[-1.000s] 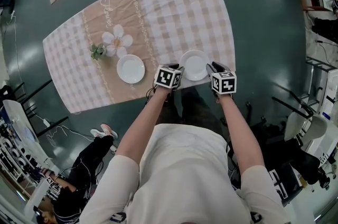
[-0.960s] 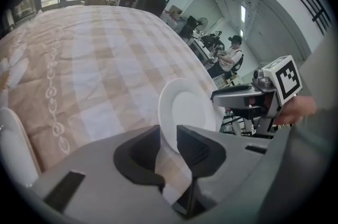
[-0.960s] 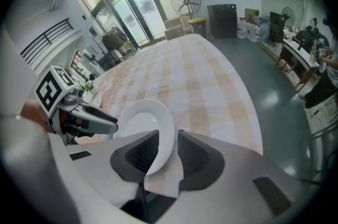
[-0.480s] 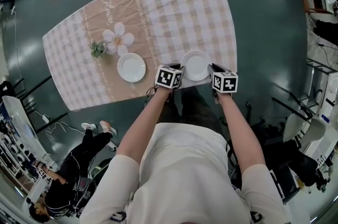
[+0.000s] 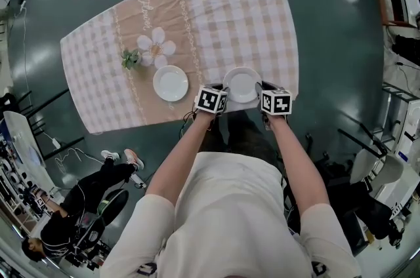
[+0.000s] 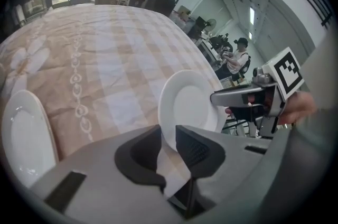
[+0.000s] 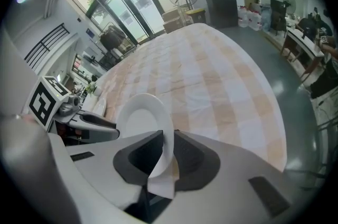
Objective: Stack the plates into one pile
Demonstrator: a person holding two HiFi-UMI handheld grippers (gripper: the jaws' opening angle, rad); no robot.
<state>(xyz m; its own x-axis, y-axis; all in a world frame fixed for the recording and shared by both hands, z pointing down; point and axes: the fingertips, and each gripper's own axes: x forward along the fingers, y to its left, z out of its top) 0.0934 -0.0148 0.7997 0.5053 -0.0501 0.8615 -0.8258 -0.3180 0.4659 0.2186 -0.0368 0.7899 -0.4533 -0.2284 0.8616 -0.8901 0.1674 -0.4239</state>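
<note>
Two white plates lie on a checked tablecloth (image 5: 223,14). The right plate (image 5: 241,83) is at the near table edge, between both grippers. My left gripper (image 5: 223,89) has that plate's (image 6: 187,104) near-left rim between its pads; the jaws (image 6: 168,136) are opening slightly while still touching the rim. On the near-right rim my right gripper (image 5: 261,86) is shut, the plate (image 7: 142,114) pinched in its jaws (image 7: 166,146). The second plate (image 5: 170,82) rests apart to the left, and the left gripper view shows this second plate (image 6: 24,136) at its left edge.
A printed flower (image 5: 156,47) and a small green sprig (image 5: 130,59) lie beyond the left plate. The table's near edge runs just under the grippers. A person (image 5: 85,204) sits on the floor at the lower left.
Both grippers have closed in on the right plate's near rim, the right one narrowing clearly. The held plate now sits a little nearer the left plate.
</note>
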